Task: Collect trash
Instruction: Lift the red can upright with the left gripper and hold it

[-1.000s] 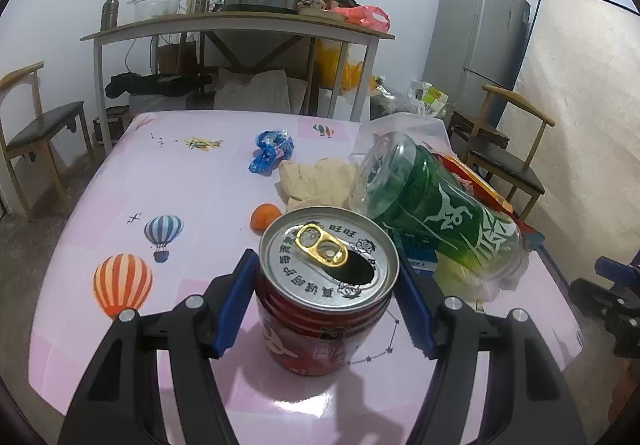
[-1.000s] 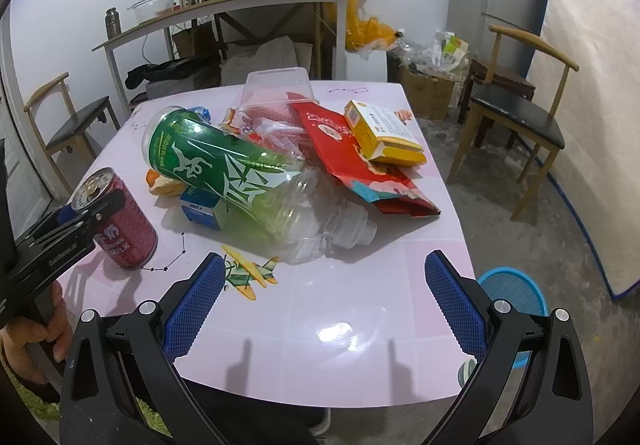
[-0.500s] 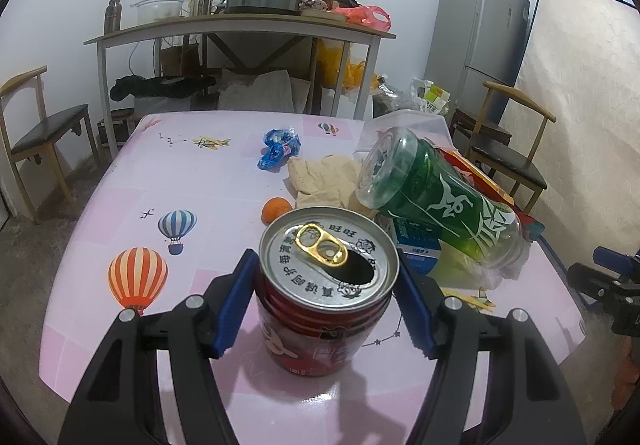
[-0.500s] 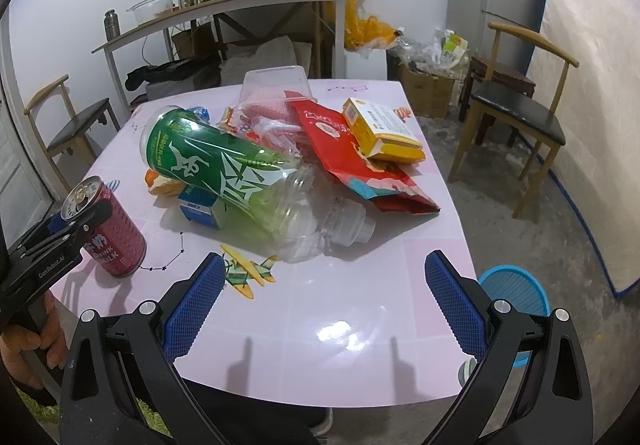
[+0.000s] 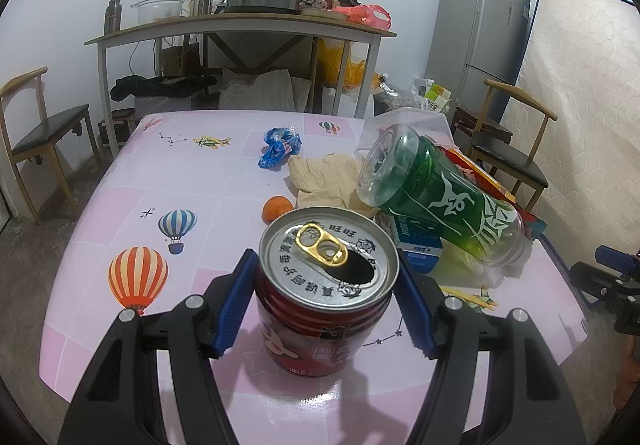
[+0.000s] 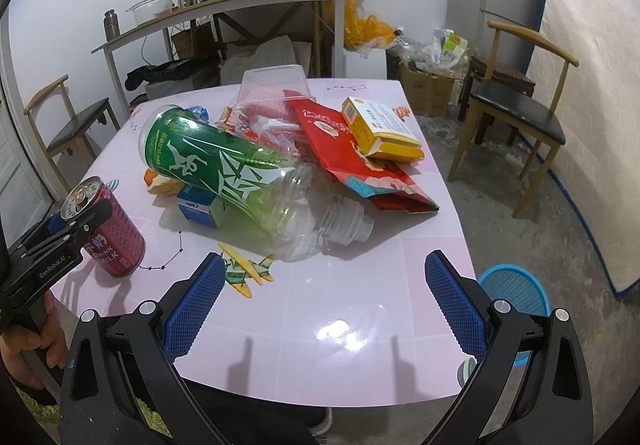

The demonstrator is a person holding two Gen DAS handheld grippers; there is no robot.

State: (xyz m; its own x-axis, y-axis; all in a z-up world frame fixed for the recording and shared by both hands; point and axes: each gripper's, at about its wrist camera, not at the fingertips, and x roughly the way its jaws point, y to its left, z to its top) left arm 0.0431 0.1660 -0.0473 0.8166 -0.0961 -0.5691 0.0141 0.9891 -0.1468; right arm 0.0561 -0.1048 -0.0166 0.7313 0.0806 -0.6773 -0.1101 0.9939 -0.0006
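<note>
One pink table [image 6: 360, 309] filled both my views, with a blue bin [image 6: 516, 289] on the floor past its near right corner. Mid-table lay the heap: a green bottle [image 6: 216, 161] tilted on its side across a small blue carton [image 6: 196, 207], a red bag [image 6: 360, 161] right of it, and a yellow box [image 6: 380, 129] on the bag. My left gripper [image 5: 326, 299] had its pads clamped on the sides of a red can [image 5: 326, 329], upright at the near left edge. My right gripper [image 6: 324, 301] hung over bare table with its jaws spread wide, gripping nothing.
</note>
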